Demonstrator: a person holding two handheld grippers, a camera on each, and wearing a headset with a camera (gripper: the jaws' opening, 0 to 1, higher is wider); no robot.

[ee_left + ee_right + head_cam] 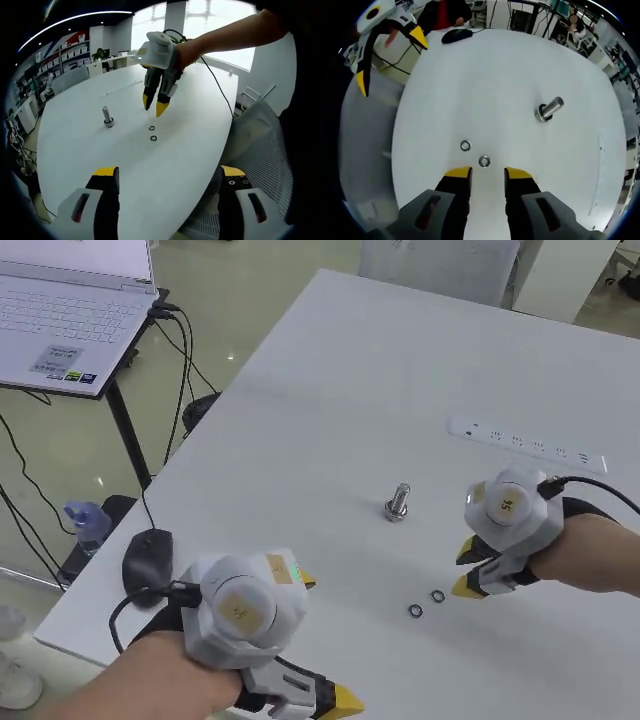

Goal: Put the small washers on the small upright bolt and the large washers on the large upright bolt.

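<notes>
Open office with windows, shelves and a glossy floor (250, 300). In it, a broad white desk (330, 410). Off its left edge, an open laptop (70, 310) on a separate stand. On the desk, a power strip (525, 443) at the far right and a mouse (146, 558) by the near left edge.

Low at the near edge, the left gripper (169, 172): fingers (106, 175) spread wide, holding and touching nothing. Over the desk to the right, the right gripper (488, 173): fingers (458, 175) partly open, empty, tips aimed down at the desk.

Near the desk's middle, one bolt (398, 502), upright on its head. Well apart from it, two small washers (415, 611), flat on the desk, just beside each other. Nearer one just ahead of the gap between the right fingertips, not touching them.
</notes>
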